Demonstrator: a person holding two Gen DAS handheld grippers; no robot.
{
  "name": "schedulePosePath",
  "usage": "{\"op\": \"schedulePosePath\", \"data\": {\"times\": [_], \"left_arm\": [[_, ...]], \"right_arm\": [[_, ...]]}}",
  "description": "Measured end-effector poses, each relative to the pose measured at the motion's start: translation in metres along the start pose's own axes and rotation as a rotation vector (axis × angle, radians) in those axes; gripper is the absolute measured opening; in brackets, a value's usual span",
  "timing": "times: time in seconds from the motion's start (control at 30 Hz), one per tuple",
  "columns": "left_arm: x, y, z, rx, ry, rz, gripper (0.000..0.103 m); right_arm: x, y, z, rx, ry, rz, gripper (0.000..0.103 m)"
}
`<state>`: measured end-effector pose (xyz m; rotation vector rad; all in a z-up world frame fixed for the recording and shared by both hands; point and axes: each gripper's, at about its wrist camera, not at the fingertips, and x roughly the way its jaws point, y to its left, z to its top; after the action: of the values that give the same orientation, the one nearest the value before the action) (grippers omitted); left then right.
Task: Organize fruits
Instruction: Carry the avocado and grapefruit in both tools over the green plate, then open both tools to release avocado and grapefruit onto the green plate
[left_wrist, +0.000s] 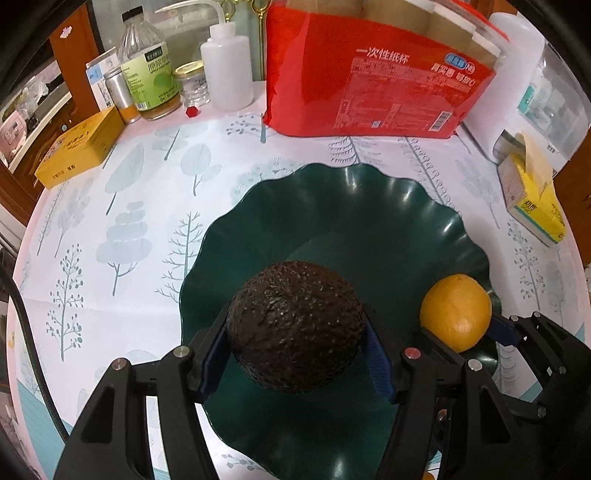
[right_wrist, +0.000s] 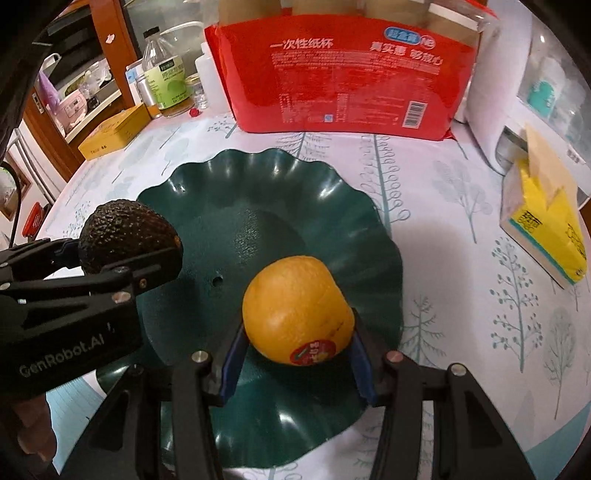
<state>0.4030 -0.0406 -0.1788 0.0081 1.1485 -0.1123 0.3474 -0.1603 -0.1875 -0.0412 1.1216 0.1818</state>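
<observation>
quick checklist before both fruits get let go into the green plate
1. Avocado clamped in the left hand-held gripper: ok.
2. Orange clamped in the right hand-held gripper: ok.
3. Both fruits over the green plate: ok.
4. Plate floor free of other fruit: ok.
5. The two grippers apart from each other: ok.
6. Fruits already resting on the plate: cannot tell.

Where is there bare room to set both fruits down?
The green plate is bare across its middle and far side, beneath the avocado and orange. Tablecloth left of the plate is also clear. The back edge is crowded: bottles, red pack, tissue box.
</observation>
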Motion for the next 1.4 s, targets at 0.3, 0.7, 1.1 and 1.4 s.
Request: {"op": "schedulePosePath", "data": {"times": [0.3,0.7,1.1,1.4], "left_arm": [[-0.013,-0.004,0.002,0.034,-0.070,-0.005,0.086],[-0.020,-0.005,0.000,0.041,-0.076,0.014,0.102],[-0.044,0.003,-0.009,0.019,-0.108,-0.004,0.102],[-0.082,0.011,-0.016,0.005,-0.163,-0.010,0.102]], "right_arm": [[0.003,0.005,0.001,-0.013,-0.033,-0.008,0.053],[-0.010,0.014,-0.001,-0.052,-0.097,-0.006,0.066],[-0.033,0.015,-0.004,-0.040,-0.140,0.022,0.072],[-0.061,0.027,-0.007,-0.052,-0.169,0.000,0.072]]}}
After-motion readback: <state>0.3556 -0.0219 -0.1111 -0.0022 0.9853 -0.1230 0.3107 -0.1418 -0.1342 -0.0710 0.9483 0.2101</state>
